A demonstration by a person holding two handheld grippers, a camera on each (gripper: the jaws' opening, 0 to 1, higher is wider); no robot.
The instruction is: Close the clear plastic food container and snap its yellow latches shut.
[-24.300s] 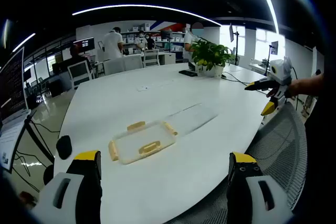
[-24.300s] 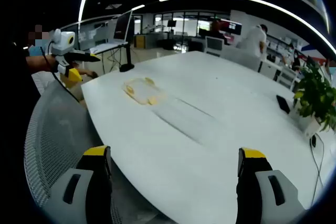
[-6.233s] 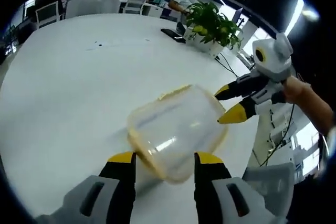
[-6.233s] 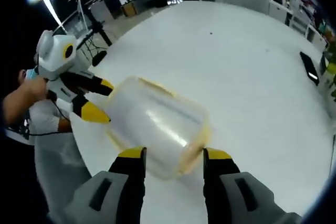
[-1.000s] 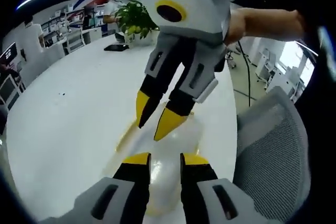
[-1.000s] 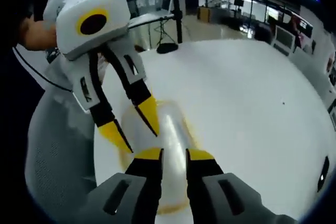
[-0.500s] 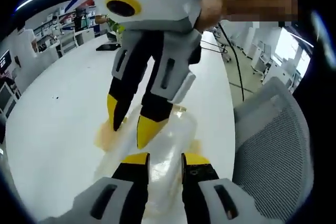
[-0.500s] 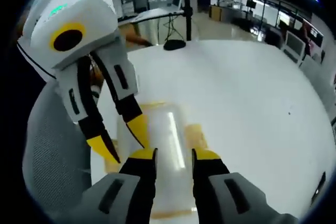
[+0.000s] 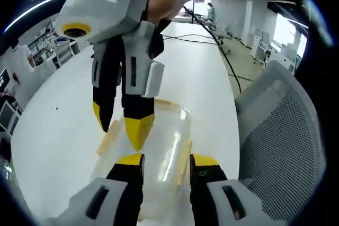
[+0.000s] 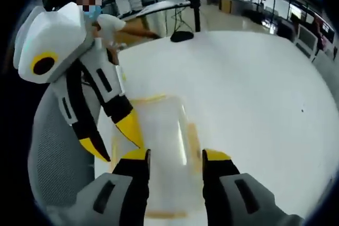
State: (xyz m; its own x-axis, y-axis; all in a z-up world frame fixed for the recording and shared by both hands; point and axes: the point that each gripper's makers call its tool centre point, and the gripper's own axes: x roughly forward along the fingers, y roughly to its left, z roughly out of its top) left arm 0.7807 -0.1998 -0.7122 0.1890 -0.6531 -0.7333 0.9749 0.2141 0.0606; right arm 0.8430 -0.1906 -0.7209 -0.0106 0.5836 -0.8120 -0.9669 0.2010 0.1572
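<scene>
We see one clear plastic food container (image 9: pixel 159 152) lying on the white bench (image 9: pixel 58 130) near its edge, beside a grey mesh chair (image 9: pixel 280 130); in the left gripper view its long axis runs away from the camera, lined up with that view's own fingers, and in the right gripper view the container (image 10: pixel 159 146) likewise stretches straight ahead between the fingers. The left gripper (image 9: pixel 165 161) has its two yellow-tipped fingers set apart at a moderate gap, one on each long side of the container; whether they press its walls we cannot tell. The right gripper (image 10: pixel 175 157) shows a similar moderate gap astride the container, contact again unclear. Each gripper also enters the other's view from above: the right gripper (image 9: pixel 119 125) descends with its yellow tips at the container's far left part, and the left gripper (image 10: pixel 114 136) reaches down at the container's left edge. We count two yellow latches (image 9: pixel 108 137) plainly in the left gripper view, one on the left side and one at the far end; others are hidden by the fingers or washed out by glare. Whether the lid is fully seated cannot be made out through the clear plastic. A person's hand (image 9: pixel 169 3) grips the right gripper's body.
</scene>
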